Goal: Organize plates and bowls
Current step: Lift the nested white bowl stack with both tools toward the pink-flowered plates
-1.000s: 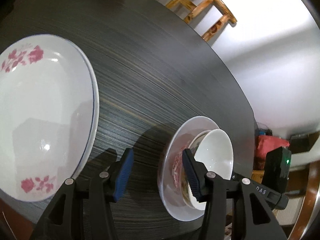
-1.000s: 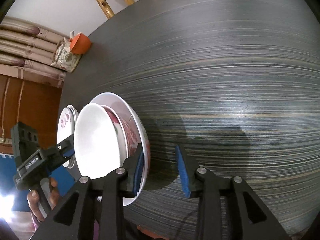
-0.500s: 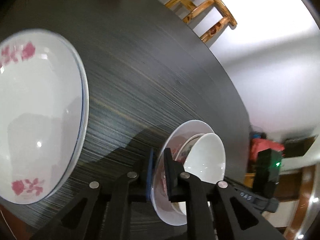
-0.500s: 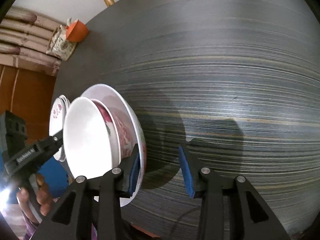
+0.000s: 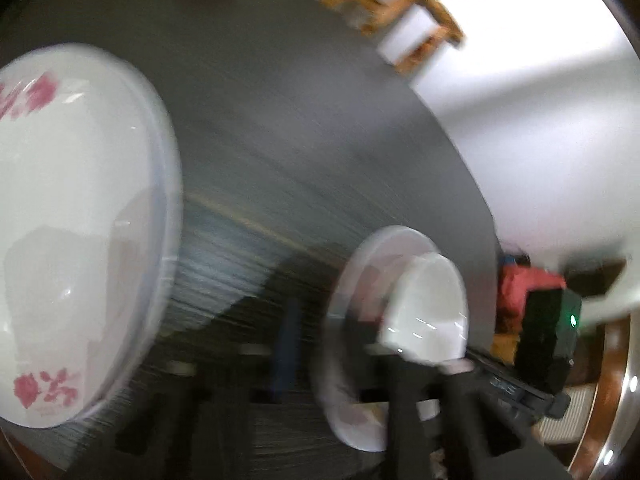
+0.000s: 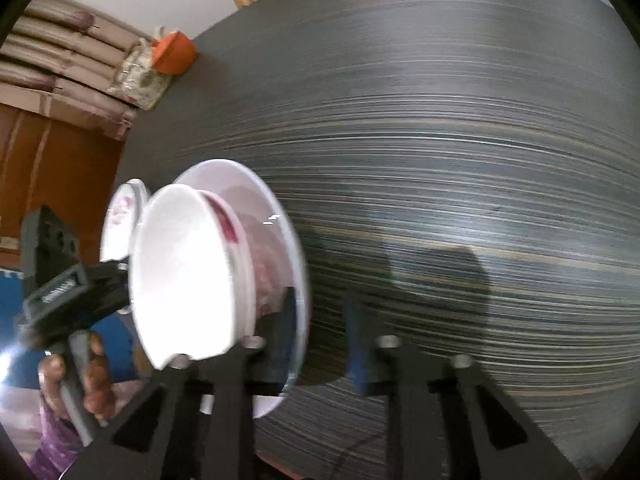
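Bowls, two, nested: a plain white bowl (image 5: 428,304) sits inside a red-patterned bowl (image 6: 228,220). Both rest on a small plate (image 5: 348,412), near right on the dark table (image 5: 280,120).

Plates, large, white with pink flowers (image 5: 80,220): a stack at near left, well apart from the small plate.

Left gripper (image 5: 320,328): badly blurred. Its fingers seem to stand either side of the small plate's left rim. I cannot tell whether they are pinching it.

Right gripper (image 6: 320,344): jaws moderately wide and holding nothing. Its left pad is just beside the small plate's right rim, and the gap lies over bare table.

Step in hand, as judged: taking the loaded small plate by its rim to carry it toward the large stack.

Handling notes:
- Seat the rim deep between the pads before any lift.
- Keep the plate level, since the nested bowls sit loose and glazed ware slides.
- Bring the right pads onto the opposite rim to share the load.
- Move slowly and low over the table.
- Set the plate down flat, without knocking the stack.

Also present: an orange pot (image 6: 174,54) at the far edge and a wooden chair (image 5: 400,12) beyond.
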### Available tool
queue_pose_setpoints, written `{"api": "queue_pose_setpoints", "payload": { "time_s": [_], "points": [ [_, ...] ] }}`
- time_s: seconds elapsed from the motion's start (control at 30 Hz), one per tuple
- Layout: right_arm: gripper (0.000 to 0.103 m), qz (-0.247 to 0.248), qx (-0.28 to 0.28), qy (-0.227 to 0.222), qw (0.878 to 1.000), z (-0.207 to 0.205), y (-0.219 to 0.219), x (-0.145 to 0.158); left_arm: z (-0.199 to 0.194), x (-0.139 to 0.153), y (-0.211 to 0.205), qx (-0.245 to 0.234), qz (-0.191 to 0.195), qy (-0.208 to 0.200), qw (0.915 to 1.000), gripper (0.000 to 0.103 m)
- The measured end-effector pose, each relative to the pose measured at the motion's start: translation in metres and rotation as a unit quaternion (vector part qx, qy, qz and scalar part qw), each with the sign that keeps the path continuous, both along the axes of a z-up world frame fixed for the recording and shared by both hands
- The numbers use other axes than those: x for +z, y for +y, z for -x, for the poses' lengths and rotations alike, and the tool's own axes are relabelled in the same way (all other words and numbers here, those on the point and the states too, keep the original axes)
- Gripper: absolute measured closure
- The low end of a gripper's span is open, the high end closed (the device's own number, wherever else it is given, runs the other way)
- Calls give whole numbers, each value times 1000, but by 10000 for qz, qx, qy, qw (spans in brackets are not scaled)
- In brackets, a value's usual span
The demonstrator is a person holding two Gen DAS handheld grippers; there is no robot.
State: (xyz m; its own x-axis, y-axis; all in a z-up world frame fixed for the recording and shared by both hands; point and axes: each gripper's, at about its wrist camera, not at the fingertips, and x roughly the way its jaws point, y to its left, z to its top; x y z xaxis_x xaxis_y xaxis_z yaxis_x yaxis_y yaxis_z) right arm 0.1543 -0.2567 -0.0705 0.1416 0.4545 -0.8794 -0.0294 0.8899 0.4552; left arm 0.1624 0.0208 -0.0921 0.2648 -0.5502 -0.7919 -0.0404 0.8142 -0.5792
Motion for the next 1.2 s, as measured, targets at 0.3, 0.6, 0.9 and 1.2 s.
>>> {"api": "queue_pose_setpoints", "payload": {
  "time_s": [0.3,0.6,0.9,1.2],
  "points": [
    [94,-307,-99,-134,9994,7,-9,-1,21,3,-3,-7,-98,-283,9996,97],
    [94,-435,-115,-108,9989,13,-5,-4,20,5,-1,192,-112,-221,9995,96],
    [93,-529,-192,-92,9984,13,2,0,23,16,4,279,-113,-303,9991,96],
    [93,-627,-158,-120,9978,2,10,15,25,36,26,587,-100,-434,9973,96]
  ]
}}
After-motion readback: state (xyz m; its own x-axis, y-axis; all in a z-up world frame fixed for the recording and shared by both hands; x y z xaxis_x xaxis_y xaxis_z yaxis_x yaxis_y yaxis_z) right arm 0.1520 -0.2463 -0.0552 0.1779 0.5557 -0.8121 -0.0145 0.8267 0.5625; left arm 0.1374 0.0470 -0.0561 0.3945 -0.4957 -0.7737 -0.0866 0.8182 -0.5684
